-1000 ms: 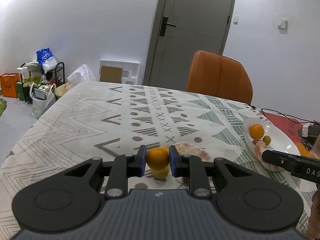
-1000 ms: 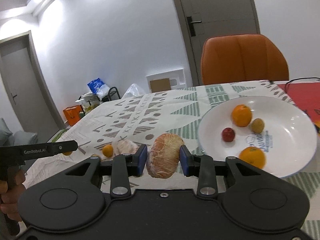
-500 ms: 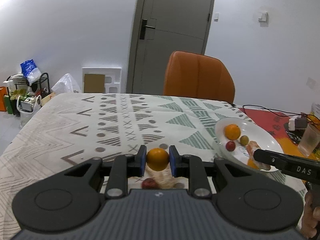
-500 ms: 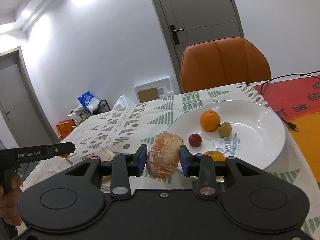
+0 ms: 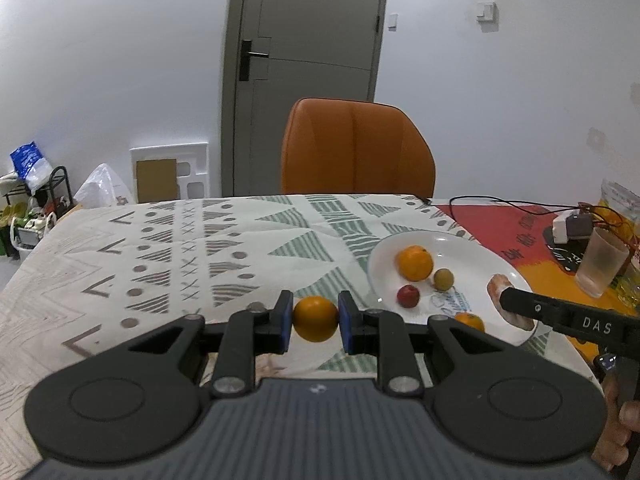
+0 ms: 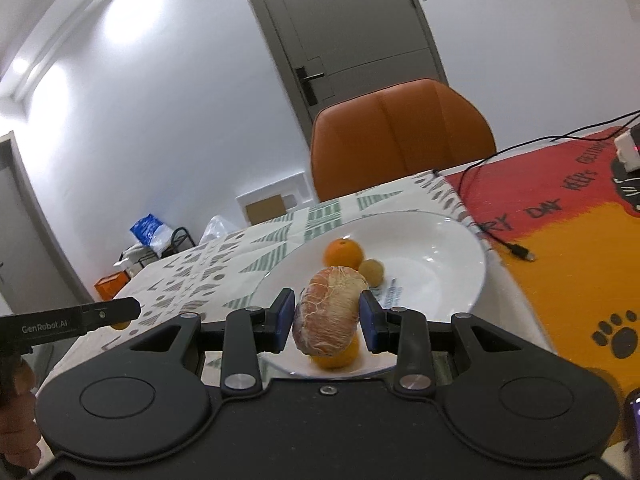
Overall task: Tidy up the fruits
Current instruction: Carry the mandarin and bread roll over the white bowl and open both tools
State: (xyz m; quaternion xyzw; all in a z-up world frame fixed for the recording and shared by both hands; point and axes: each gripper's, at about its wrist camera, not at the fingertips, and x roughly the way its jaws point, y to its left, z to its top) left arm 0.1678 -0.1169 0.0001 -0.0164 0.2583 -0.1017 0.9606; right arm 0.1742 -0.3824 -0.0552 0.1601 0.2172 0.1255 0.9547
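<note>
Both grippers arrive loaded at the white plate (image 5: 380, 264), right of centre in the left wrist view. The left gripper (image 5: 315, 322) is clenched on a small orange (image 5: 315, 319), held above the patterned tablecloth (image 5: 192, 248) just left of the plate's rim. The right gripper (image 6: 327, 322), at lower centre of its own view, grasps a peeled citrus fruit (image 6: 326, 316) over the plate's near side. Already on the plate: a large orange (image 5: 415, 263), a red fruit (image 5: 408, 295), a greenish fruit (image 5: 443, 279) and another orange (image 5: 469, 321). By appearances the sorting is well advanced; both held fruits remain to be set down.
</note>
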